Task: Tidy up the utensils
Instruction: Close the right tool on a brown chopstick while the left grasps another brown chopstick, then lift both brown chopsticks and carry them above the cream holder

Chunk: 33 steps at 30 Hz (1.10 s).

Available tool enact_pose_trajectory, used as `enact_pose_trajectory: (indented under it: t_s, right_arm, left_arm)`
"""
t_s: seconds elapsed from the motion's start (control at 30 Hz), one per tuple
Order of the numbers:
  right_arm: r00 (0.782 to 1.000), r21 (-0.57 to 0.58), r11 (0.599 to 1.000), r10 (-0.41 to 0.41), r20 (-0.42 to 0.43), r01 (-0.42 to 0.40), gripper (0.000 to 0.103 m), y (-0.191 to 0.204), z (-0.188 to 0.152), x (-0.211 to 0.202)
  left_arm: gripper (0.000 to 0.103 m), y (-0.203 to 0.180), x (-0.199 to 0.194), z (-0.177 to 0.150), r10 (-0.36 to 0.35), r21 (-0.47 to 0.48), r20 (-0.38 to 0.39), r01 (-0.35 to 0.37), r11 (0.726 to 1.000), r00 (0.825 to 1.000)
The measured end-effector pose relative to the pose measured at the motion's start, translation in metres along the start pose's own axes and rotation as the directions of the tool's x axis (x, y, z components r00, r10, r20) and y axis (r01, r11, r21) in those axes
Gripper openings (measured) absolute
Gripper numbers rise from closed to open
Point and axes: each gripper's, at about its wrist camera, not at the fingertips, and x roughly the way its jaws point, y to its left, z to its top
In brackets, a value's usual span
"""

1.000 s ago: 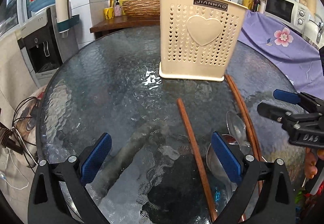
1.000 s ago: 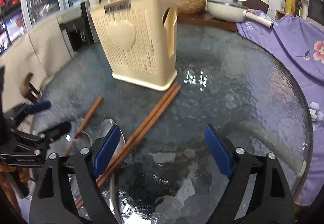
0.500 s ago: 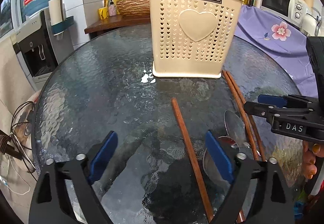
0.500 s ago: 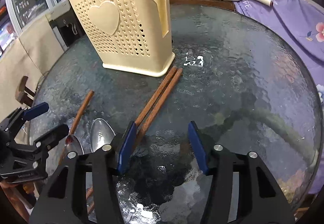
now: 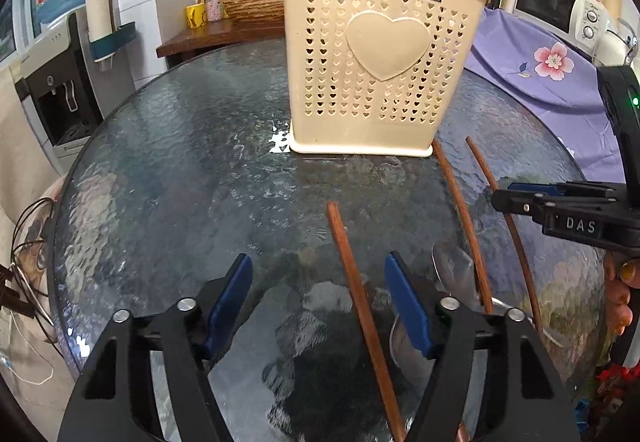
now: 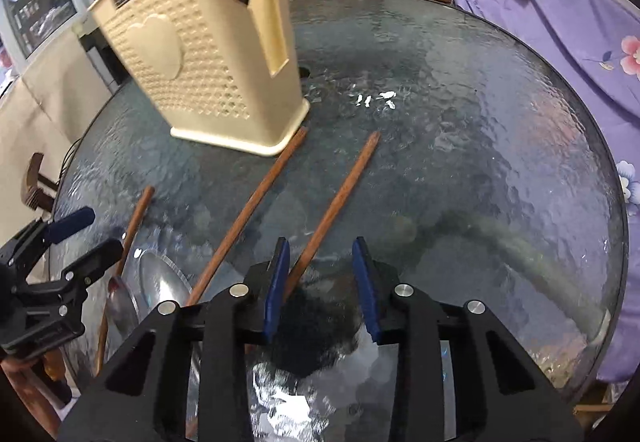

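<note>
Right gripper [image 6: 320, 282] closing, chopstick [image 6: 340, 198] between the pads, not pinched yet; its long axis runs away toward the utensil holder [image 6: 208, 54]. Left gripper [image 5: 320, 298] also closing, straddling another chopstick [image 5: 352, 282] lying the same way.

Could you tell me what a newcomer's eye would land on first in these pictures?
Probably the cream perforated utensil holder with its raised heart, upright at the middle of the round textured glass table. In front of it lie three brown wooden chopsticks, fanned apart, beside metal spoons. The right gripper has its jaws closing around the rightmost chopstick; the left gripper is closing around another.
</note>
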Motion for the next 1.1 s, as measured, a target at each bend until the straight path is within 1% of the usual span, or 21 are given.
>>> enact_pose_trajectory:
  t_s: [0.1,0.17,0.23,0.3,0.37,0.6,0.63,0.73,0.77,0.87,1.1]
  right_arm:
    - [1.0,0.009,1.0,-0.022,-0.006,0.022,0.029,0.001,0.011,0.007]
    - [0.999,0.016,0.999,-0.04,-0.007,0.04,0.024,0.001,0.018,0.011]
    - [0.998,0.026,0.998,-0.055,-0.011,0.055,0.022,0.002,0.026,0.016]
    - [0.998,0.037,0.997,-0.067,-0.012,0.067,0.018,0.002,0.032,0.02]
    - [0.997,0.052,0.996,-0.077,-0.012,0.077,0.015,0.001,0.036,0.023]
    - [0.992,0.096,0.988,-0.123,-0.011,0.124,0.013,-0.002,0.056,0.033]
    - [0.991,0.101,0.986,-0.13,-0.01,0.13,0.012,-0.002,0.059,0.035]
    - [0.991,0.126,0.983,-0.131,-0.005,0.131,0.011,-0.005,0.063,0.037]
    - [0.992,0.132,0.983,-0.129,-0.004,0.129,0.011,-0.007,0.065,0.039]
    - [0.993,0.158,0.98,-0.121,-0.002,0.12,0.008,-0.012,0.067,0.041]
    - [0.996,0.214,0.974,-0.089,0.03,0.08,0.008,-0.024,0.065,0.039]
  left_arm:
    - [0.056,-0.003,0.009,0.006,0.002,-0.001,-0.027,-0.002,1.0,1.0]
    - [0.05,-0.006,0.013,0.007,0.005,0.002,-0.039,-0.005,1.0,0.999]
    - [0.048,-0.009,0.018,0.009,0.013,0.012,-0.049,-0.013,1.0,0.999]
    - [0.047,-0.012,0.02,0.01,0.038,0.031,-0.051,-0.037,0.999,0.998]
    - [0.044,-0.014,0.021,0.01,0.042,0.035,-0.052,-0.04,0.999,0.998]
    - [0.033,-0.017,0.023,0.015,0.047,0.039,-0.059,-0.045,0.998,0.997]
    - [0.03,-0.016,0.023,0.014,0.047,0.04,-0.058,-0.045,0.998,0.997]
    - [0.015,-0.016,0.024,0.017,0.057,0.039,-0.052,-0.055,0.998,0.997]
    - [0.012,-0.017,0.025,0.017,0.058,0.037,-0.051,-0.056,0.998,0.997]
    - [0.01,-0.017,0.027,0.02,0.059,0.037,-0.051,-0.057,0.998,0.997]
    - [0.009,-0.009,0.03,0.027,0.048,0.02,-0.053,-0.047,0.999,0.997]
